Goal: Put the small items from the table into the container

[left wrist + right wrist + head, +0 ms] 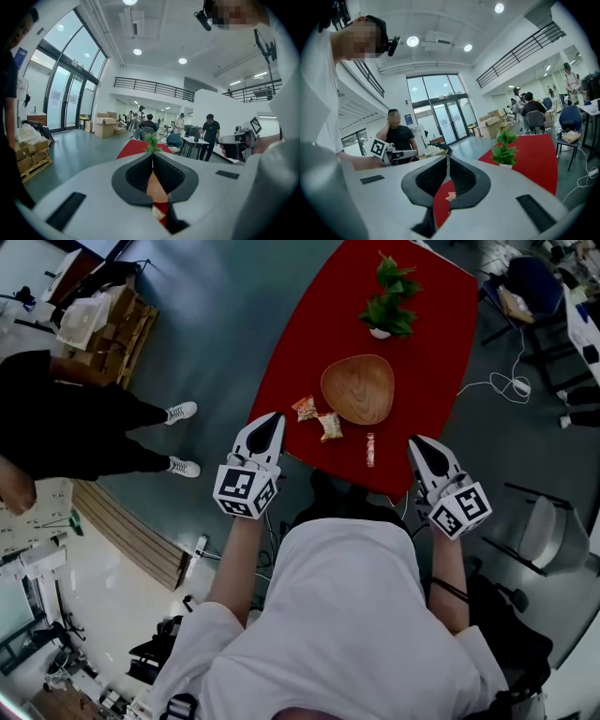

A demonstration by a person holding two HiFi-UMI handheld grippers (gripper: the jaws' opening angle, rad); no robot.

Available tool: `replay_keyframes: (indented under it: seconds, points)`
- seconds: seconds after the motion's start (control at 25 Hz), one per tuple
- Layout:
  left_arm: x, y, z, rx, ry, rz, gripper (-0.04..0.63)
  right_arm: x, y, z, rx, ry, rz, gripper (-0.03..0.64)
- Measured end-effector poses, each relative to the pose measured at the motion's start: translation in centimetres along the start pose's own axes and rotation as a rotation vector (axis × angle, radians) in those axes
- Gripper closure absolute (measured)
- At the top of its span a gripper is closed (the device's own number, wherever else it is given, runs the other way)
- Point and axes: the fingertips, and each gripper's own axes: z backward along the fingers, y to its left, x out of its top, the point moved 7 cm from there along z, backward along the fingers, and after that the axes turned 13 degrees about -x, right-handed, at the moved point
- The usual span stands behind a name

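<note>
At the near edge of the red surface (431, 352), I hold both claws closed and empty. The left claw (272, 420) has its jaws pressed together with nothing between them, and so does the right claw (416, 442).

The wooden bowl (357, 388), which serves as the container, sits mid-surface, with a potted plant (389, 298) at its 12 o'clock. Three small items lie outside it:
- an orange packet (305, 408) at the bowl's 8 o'clock, just beside the rim;
- a second packet (330, 427) next to the first;
- a slim stick packet (370, 449) at the bowl's 6 o'clock.

By my judgement the loading has not begun.

My left claw lies near the orange packet, at its 9 o'clock, so that pick comes first. To do it well, I should spread the jaws before descending and tip the claw downward. The packet is flat, so I should straddle its narrow side and close on a crimped edge. A low carry and a release over the bowl's centre should keep it from skidding off the rim.
</note>
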Motion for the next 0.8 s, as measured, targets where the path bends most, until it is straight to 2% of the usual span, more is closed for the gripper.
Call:
replay_keyframes:
  seconds: [0.16, 0.32, 0.36, 0.4, 0.48, 0.6, 0.68, 0.8]
  points:
    - [-2.4, 1.1, -2.1, 0.002, 0.063, 0.077, 0.584, 0.0, -1.4, -0.5, 0.022, 0.023, 0.012, 0.603]
    - [-7.1, 4.3, -5.6, 0.023, 0.172, 0.166, 0.579, -1.0, -3.0, -0.7, 0.019, 0.051, -0.014, 0.603]
    - [-8.7, 5.1, -6.6, 0.018, 0.212, 0.186, 0.524, -1.4, -3.3, -0.7, 0.017, 0.064, -0.017, 0.603]
    - [-10.4, 5.8, -7.6, 0.014, 0.257, 0.195, 0.500, -1.9, -3.5, -0.6, 0.013, 0.078, -0.021, 0.603]
    - [-13.8, 6.9, -9.3, 0.010, 0.363, 0.161, 0.415, -2.9, -4.1, -0.3, -0.003, 0.103, -0.040, 0.603]
    - [-18.3, 8.3, -11.5, -0.037, 0.516, 0.083, 0.378, -3.7, -4.8, -0.2, -0.027, 0.129, -0.059, 0.603]
    - [-21.0, 8.9, -12.8, -0.099, 0.598, 0.069, 0.353, -4.0, -5.4, -0.1, -0.044, 0.143, -0.062, 0.603]
    - [-24.3, 9.6, -14.6, -0.173, 0.712, 0.056, 0.351, -4.3, -6.3, 0.3, -0.079, 0.162, -0.072, 0.603]
